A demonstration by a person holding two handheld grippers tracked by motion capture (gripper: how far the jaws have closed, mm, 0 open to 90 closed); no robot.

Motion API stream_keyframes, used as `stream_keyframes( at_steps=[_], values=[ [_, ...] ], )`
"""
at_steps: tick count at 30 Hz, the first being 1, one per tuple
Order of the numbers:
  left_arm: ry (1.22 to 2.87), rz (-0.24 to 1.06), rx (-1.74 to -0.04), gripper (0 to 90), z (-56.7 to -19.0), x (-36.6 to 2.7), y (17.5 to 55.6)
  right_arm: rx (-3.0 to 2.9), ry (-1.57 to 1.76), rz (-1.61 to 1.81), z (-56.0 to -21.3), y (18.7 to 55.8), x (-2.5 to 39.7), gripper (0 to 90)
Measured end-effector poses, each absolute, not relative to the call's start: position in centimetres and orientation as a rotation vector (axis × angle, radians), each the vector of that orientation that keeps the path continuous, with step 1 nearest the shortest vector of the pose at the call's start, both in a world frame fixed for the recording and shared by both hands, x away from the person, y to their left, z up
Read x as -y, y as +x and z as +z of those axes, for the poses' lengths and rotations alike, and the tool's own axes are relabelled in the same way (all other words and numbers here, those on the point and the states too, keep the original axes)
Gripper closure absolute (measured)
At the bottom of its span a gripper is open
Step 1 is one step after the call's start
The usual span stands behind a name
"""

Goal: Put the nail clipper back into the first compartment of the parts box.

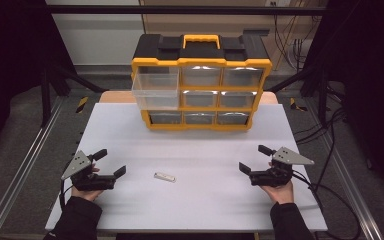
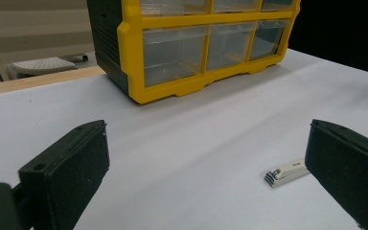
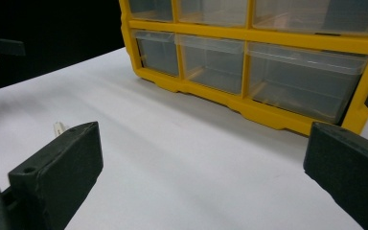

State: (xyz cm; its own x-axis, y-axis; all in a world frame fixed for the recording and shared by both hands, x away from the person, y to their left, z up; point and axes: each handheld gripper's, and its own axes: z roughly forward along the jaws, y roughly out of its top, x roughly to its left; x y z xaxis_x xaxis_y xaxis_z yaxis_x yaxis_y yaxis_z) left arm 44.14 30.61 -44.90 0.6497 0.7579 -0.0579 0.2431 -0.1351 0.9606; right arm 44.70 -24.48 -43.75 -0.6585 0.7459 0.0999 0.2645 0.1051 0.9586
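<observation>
Two forearms in dark sleeves come in at the bottom edge of the high view, each hand gripping one tool: the left tongs (image 1: 111,162) sit near the left front of the tabletop (image 1: 205,210) with jaws spread wide and nothing between them, and the right tongs (image 1: 255,159) sit near the right front, likewise spread and empty. Between them, somewhat closer to the left pair, a small white nail clipper (image 1: 165,177) lies flat on the bare surface, touching neither tool (in the left gripper view it lies just inside the right-hand jaw). Farther back stands one yellow-and-black drawer organiser (image 1: 201,82) with a yellow carry handle on top and nine clear drawers in three rows of three. Its top-left drawer (image 1: 155,85) is pulled out toward the person; the other eight are pushed in. I cannot tell whether any drawer holds anything, though those seen up close look empty. White sheet covers the tabletop, with a wooden edge showing behind it. Metal rails run along both sides, grey floor lies beyond, and cables trail at the right.
</observation>
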Motion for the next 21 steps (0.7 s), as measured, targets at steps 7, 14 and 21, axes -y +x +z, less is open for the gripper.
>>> stream_keyframes(
  at_steps=[7,14,21],
  values=[
    [1.69,0.547,-0.826,1.6,-44.9,-30.6,44.1,-2.014,0.957,1.558,-43.1,44.7,23.0,0.6],
    [1.699,0.547,-0.826,1.6,-45.0,-30.5,44.2,-2.055,0.924,1.554,-42.5,44.8,21.1,0.6],
    [1.701,0.548,-0.829,1.5,-45.0,-30.5,44.2,-2.102,0.886,1.551,-42.2,44.9,19.2,0.7]
  ],
)
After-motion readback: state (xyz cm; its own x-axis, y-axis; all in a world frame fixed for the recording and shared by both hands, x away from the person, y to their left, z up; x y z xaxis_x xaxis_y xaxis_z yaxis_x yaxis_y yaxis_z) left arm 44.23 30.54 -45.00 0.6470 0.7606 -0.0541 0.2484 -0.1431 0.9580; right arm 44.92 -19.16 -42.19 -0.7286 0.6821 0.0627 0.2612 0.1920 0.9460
